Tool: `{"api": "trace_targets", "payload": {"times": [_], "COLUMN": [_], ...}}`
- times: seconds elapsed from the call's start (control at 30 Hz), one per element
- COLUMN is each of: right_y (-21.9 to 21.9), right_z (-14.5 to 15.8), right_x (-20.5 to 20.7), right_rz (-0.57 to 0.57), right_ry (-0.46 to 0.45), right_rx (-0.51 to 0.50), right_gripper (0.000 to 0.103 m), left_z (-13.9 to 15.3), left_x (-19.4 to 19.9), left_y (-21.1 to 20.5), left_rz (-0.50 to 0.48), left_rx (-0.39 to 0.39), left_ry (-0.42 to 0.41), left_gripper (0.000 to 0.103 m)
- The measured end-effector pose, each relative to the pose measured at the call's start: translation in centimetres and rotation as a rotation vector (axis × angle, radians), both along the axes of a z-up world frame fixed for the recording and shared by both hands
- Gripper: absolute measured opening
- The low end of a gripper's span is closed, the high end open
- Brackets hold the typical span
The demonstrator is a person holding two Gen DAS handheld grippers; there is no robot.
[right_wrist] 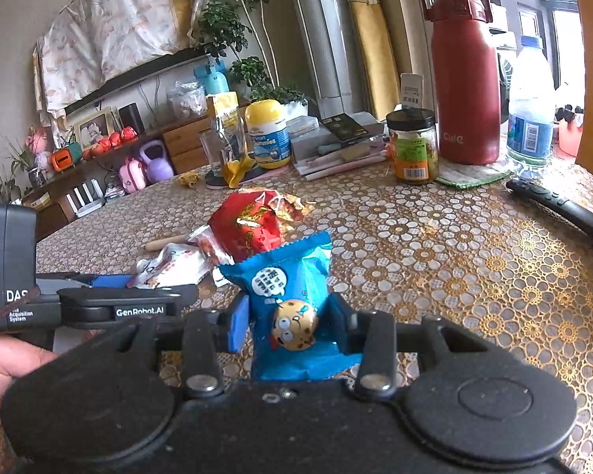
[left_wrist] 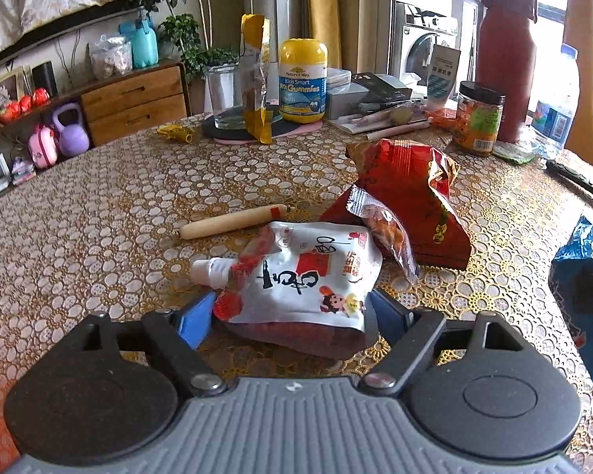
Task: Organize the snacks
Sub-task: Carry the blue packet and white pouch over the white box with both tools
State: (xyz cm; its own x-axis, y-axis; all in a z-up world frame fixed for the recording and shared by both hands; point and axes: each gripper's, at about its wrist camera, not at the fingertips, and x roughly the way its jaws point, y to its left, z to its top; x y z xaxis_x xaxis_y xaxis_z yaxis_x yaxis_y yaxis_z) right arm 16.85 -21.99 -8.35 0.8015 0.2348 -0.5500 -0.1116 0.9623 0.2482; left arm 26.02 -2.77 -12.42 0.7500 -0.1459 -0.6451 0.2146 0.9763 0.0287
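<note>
The task looks to be in its early or middle part. The right hand-held gripper already pinches a blue cookie packet and holds it above the bench. The left hand-held gripper is spread wide around the lower end of the white spouted pouch, which lies on the bench; whether the pads press on it I cannot tell for sure (they seem just beside its edges). Still left, unsorted: the red bag, a small clear packet leaning on it and touching the pouch, and a sausage stick
</note>
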Motion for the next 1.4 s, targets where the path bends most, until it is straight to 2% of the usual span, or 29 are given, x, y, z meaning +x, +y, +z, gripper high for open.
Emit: {"api": "trace_targets", "payload": {"times": [0.33,0.5,0.7,0.9,1.13,1.4], "right_y": [0.3,0.5,1.0,2.0,4.7,9.5], "right_z": [0.4,0.8,1.8,3.4,5.4,7.8], "right_x": [-0.5,-1.0,-2.5,-4.4,-6.4,-8.4], "right_rz": [0.006,0.011,0.026,0.054,0.114,0.238], "right_ry": [-0.008,-0.018,-0.039,-0.072,-0.120,-0.173], "right_rx": [-0.001,-0.001,0.002,0.003,0.007,0.006], "right_gripper": [0.041,0.041,0.041,0.041,0.041,0.041], "left_z": [1.0,2.4,5.4,8.9,12.2,14.2], "left_x": [-2.2,-5.1,-9.9,-14.9,-20.2,-24.9], "left_y": [0.4,1.1,2.4,4.7,7.7,12.8], "left_rz": [0.004,0.026,0.043,0.107,0.174,0.300], "left_rx": [-0.012,-0.036,-0.069,-0.109,-0.112,-0.100], "left_ry": [-0.016,-0.046,-0.106,-0.185,-0.280,-0.331], "left_gripper": [0.076,0.075,0.075,0.075,0.075,0.075]}}
